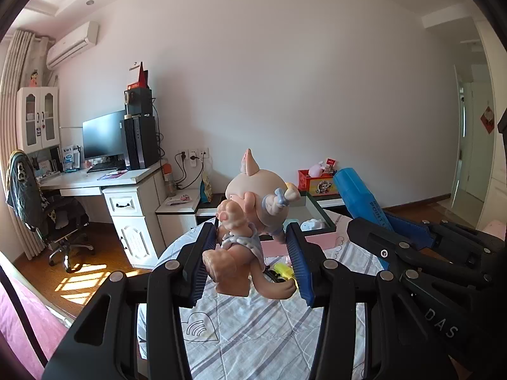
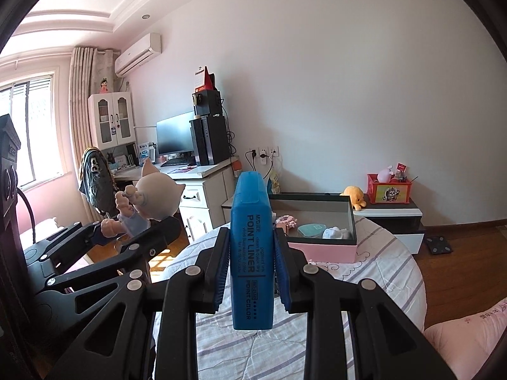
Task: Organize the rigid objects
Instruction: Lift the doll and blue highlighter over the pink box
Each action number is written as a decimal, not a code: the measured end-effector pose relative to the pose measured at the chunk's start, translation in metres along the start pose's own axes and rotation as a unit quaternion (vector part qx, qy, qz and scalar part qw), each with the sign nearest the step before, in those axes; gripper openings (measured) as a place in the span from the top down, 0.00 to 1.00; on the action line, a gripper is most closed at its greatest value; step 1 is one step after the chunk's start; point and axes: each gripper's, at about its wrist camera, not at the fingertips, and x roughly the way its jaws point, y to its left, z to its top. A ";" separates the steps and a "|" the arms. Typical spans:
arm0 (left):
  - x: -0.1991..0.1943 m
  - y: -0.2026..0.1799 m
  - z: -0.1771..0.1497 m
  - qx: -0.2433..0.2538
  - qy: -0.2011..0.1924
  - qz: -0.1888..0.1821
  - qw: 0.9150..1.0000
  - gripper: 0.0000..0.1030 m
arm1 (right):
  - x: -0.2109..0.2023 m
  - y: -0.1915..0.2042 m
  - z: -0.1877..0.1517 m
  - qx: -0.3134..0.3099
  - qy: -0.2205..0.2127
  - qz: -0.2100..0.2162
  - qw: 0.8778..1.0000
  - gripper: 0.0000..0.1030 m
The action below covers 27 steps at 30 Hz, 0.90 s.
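Beige hard-plastic pig-like figurine in a pale blue outfit (image 1: 250,218), centre of the left view: pinched at the body by the left gripper (image 1: 253,237), limbs overhanging the pads, held aloft. Blue rectangular plastic "POINT LINER" highlighter case (image 2: 251,253), centre of the right view: clamped upright by the right gripper (image 2: 252,247). Open pink-sided box with dark rim (image 2: 323,248) sits mid-right on the striped bedspread (image 2: 380,272), some items inside. Judgement: carry both over the box, lower inside the rim before releasing; figurine grip looks uneven, so move slowly.

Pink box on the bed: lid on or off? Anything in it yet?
Off, open-topped: the pink box shows its dark inner walls, and a teal item and a white figure lie inside. No lid is in view.
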 end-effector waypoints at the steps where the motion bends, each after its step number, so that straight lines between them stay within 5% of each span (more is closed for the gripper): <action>1: 0.002 0.000 0.002 -0.001 0.001 -0.001 1.000 0.55 | 0.002 -0.001 0.001 -0.001 0.002 0.000 1.000 0.74; 11: 0.061 -0.005 0.024 0.013 0.017 -0.019 1.000 0.55 | 0.035 -0.018 0.024 -0.010 0.008 -0.024 1.000 0.74; 18: 0.142 -0.013 0.054 0.036 0.036 -0.018 0.999 0.55 | 0.089 -0.045 0.050 -0.021 0.020 -0.046 0.999 0.74; 27: 0.272 -0.017 0.063 0.055 0.127 -0.043 0.989 0.55 | 0.196 -0.096 0.065 -0.009 0.078 -0.057 0.995 0.74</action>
